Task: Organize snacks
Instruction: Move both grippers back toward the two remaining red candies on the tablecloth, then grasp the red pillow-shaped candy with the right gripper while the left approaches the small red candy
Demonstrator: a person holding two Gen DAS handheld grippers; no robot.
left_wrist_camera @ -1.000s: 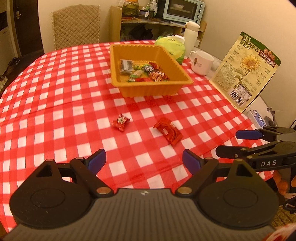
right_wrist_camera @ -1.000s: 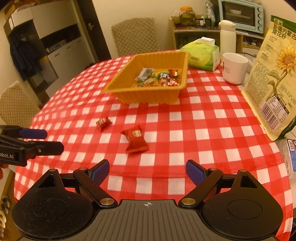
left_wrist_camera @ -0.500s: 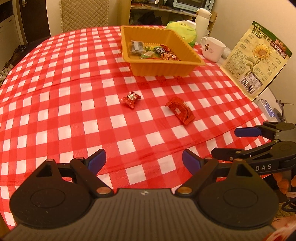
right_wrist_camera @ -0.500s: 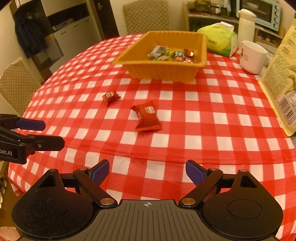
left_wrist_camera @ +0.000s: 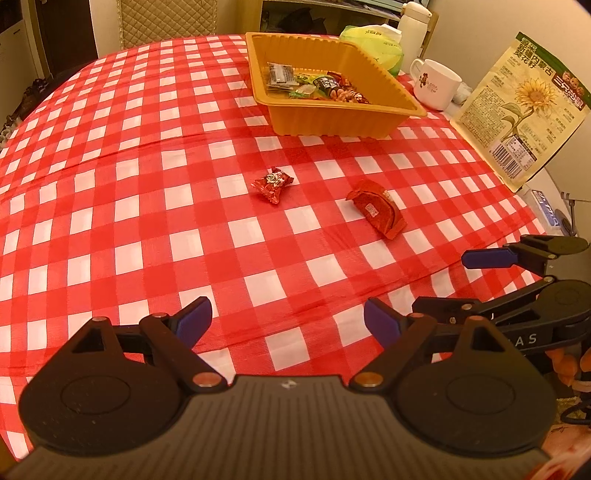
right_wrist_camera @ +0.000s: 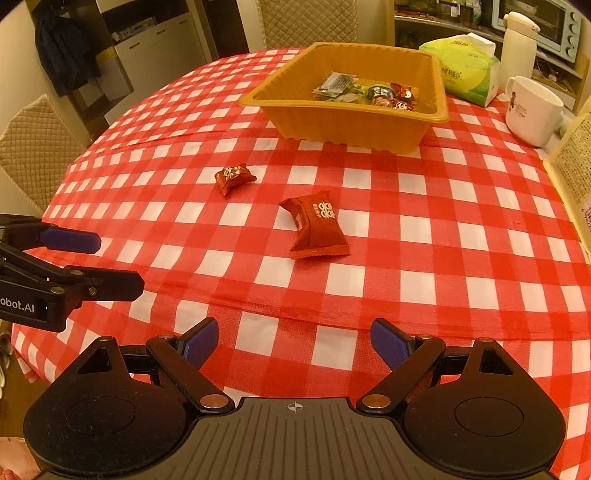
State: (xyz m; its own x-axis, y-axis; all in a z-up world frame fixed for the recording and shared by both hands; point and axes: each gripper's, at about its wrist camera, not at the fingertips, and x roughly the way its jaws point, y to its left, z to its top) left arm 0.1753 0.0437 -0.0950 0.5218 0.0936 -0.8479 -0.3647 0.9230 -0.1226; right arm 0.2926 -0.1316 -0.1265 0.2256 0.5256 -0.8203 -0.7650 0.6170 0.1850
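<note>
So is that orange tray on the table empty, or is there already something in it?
Partly filled. The orange tray already holds several wrapped snacks heaped toward one end, with the rest of its floor bare. Two red snacks still lie outside on the tablecloth.

I cannot read the small print on the sunflower-seed bag; my right wrist view cuts it off at the edge. Wrappers in the orange tray overlap, count indeterminate. Toaster oven cropped at the top.

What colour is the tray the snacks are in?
The tray is orange-yellow plastic with ribbed walls, clearest in the right wrist view.
</note>
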